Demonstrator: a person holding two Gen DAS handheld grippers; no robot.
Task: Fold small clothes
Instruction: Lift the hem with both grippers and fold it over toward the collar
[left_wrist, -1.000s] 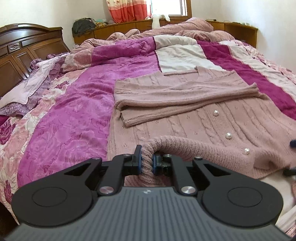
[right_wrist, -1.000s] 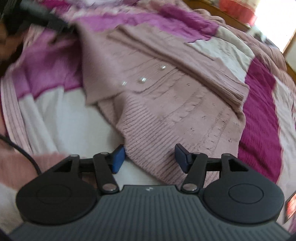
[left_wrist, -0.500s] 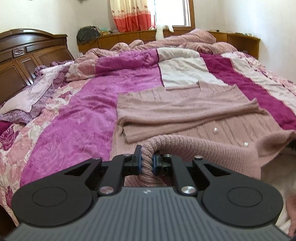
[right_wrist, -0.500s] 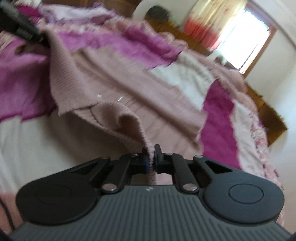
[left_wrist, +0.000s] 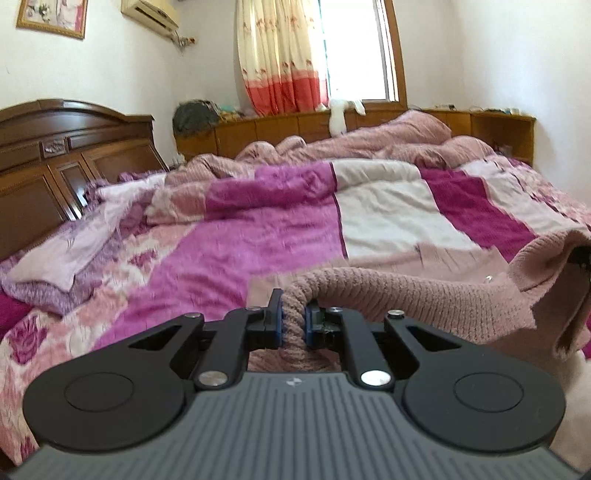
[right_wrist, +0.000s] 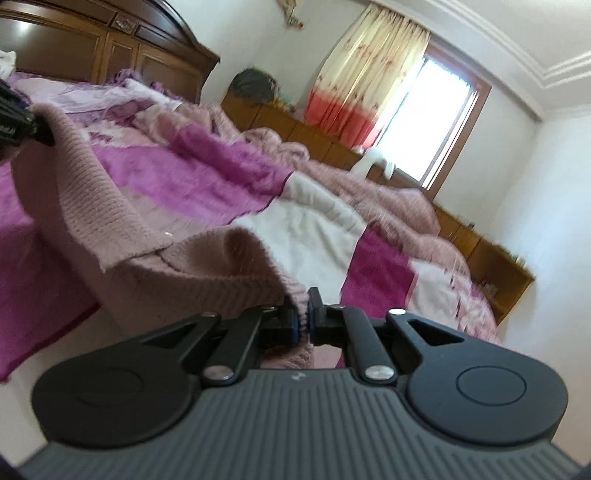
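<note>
Pink ribbed knit, our cardigan (left_wrist: 424, 295) hangs lifted above the bed (left_wrist: 258, 236), its thick hem clamped in our left gripper (left_wrist: 293, 325) and its other corner pinched tight in our right gripper (right_wrist: 303, 319), sagging softly between them over the quilted magenta cover.

Left wrist view: low over the bed (left_wrist: 258, 243), facing level toward the curtained window (left_wrist: 354, 48) and carved wooden headboard (left_wrist: 74, 147). Right wrist view: equally low, rolled sideways, facing the same window (right_wrist: 443, 107). Shared by the 2: quilt, headboard (right_wrist: 110, 48), curtain, wooden ledge (left_wrist: 288, 127).
</note>
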